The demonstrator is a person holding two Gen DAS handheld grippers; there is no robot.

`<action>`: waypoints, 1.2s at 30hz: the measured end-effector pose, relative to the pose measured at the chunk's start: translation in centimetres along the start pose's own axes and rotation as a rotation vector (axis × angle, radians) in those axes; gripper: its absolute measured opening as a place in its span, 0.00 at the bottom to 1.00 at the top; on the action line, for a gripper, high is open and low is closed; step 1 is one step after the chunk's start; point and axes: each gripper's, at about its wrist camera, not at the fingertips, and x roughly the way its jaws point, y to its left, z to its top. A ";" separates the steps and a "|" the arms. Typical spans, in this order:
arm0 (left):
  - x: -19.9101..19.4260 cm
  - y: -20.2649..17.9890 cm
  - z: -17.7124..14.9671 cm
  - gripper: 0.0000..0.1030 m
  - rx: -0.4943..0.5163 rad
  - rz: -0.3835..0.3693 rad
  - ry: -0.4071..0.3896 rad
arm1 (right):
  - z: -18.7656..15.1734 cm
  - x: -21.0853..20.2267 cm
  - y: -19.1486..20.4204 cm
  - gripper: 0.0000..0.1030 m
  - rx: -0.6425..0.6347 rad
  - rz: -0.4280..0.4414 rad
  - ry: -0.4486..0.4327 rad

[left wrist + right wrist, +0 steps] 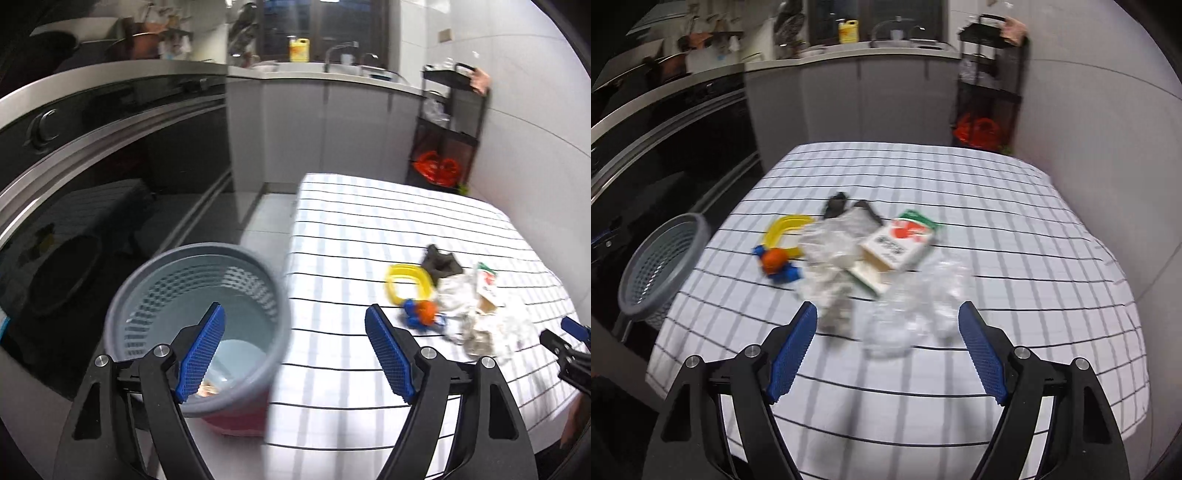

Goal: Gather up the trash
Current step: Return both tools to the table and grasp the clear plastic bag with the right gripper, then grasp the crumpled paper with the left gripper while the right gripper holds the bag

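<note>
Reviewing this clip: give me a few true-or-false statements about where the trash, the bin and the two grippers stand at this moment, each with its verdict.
1. The grey perforated plastic bin stands on the checked tablecloth. False: it stands beside the table, off the cloth's edge.
2. The left gripper is open and holds nothing. True.
3. The right gripper is clamped on the white carton with red print. False: it is open and empty; the carton lies on the cloth.
4. Crumpled clear plastic wrap lies on the cloth ahead of the right gripper. True.
5. The yellow plastic ring lies on the bin's side of the carton. True.
</note>
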 end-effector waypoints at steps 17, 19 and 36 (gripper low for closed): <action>4.6 -11.9 -2.2 0.82 0.122 -0.089 0.060 | 0.8 8.4 -3.6 0.73 0.034 0.008 0.117; 5.0 -12.2 -2.6 0.82 0.129 -0.082 0.065 | 0.8 9.0 -3.8 0.73 0.043 0.008 0.128; 6.0 -14.7 -4.2 0.87 0.178 -0.115 0.103 | 0.3 10.3 -4.3 0.27 0.081 0.030 0.174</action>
